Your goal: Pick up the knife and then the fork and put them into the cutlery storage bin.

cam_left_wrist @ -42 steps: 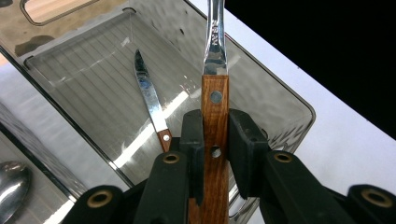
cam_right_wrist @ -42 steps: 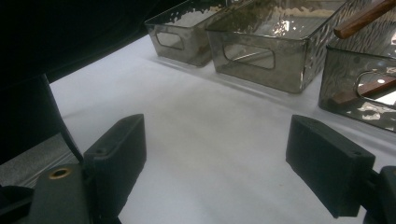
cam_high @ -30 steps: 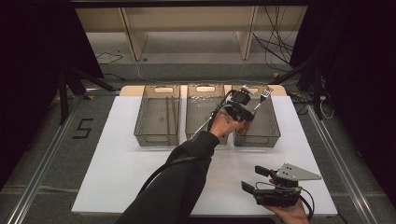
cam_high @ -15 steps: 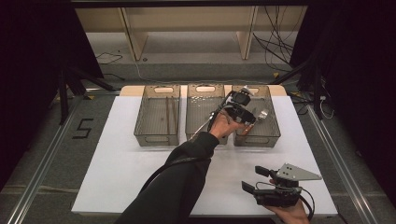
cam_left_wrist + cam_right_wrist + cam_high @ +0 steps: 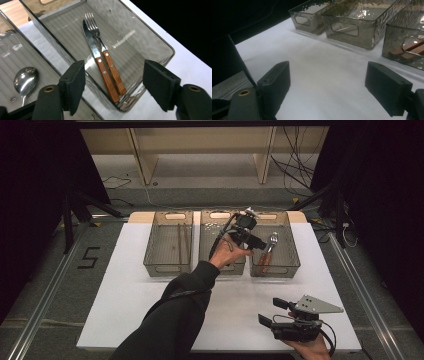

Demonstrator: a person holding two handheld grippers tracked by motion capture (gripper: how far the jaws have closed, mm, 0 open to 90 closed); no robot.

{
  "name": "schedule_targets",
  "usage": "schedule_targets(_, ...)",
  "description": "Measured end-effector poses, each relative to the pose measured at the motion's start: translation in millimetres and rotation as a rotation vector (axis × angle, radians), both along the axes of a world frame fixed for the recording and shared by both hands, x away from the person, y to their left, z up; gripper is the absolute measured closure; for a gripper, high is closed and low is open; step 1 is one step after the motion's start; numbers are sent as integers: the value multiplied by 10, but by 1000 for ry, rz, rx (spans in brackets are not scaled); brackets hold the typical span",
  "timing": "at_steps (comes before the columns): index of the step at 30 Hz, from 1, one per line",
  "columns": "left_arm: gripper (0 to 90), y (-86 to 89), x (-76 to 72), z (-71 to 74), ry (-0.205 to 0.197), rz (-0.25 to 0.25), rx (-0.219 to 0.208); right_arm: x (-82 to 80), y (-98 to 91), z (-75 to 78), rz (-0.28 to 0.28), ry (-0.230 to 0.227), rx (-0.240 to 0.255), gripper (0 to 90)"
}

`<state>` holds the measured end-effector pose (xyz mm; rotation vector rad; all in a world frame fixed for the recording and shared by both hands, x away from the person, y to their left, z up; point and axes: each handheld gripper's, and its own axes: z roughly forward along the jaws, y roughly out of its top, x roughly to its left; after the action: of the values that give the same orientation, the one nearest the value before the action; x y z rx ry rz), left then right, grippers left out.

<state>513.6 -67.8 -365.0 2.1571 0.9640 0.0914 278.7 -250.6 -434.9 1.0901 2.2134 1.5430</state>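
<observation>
A fork [image 5: 96, 32] and a knife [image 5: 91, 45], both with wooden handles, lie side by side in the right clear bin [image 5: 160, 40]. From above, the fork [image 5: 273, 240] rests in that bin [image 5: 292, 252]. My left gripper [image 5: 261, 243] hovers over the bin's near left edge. Its jaws have just been opening, and the left gripper [image 5: 113, 82] stands open with nothing between the pads. My right gripper [image 5: 272, 311] stays at the table's front right, open and empty. Seen from the right gripper [image 5: 327, 85], the handles [image 5: 409, 51] show through the bin wall.
Three clear bins stand in a row at the back of the white table [image 5: 125, 310]. The left bin [image 5: 160, 245] holds brown chopsticks [image 5: 182, 240]. The middle bin [image 5: 210, 235] holds a spoon [image 5: 25, 80]. A dark sleeve crosses the table's middle.
My left gripper held the fork over the right bin, then opened and let it go. The fork now lies beside the knife, and the gripper has drawn back a little. The right hand stayed put.
</observation>
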Motion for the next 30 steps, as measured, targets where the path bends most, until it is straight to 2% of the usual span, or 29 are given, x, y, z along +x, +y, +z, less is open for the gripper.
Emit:
schedule_targets(6,294,226,-135,41,-14,-20,-43,1,-8,-2,-6,2,0,212)
schedule_targets(11,275,477,-298,69,-43,-42,-66,1,-6,-1,-8,1,-1,212)
schedule_targets(21,240,1063,-619,-50,-88,-43,-111,9,9,-6,-14,0,-3,212)
schedule_targets(30,230,1382,-917,-126,-103,-62,-158,13,8,-11,-21,1,-4,212)
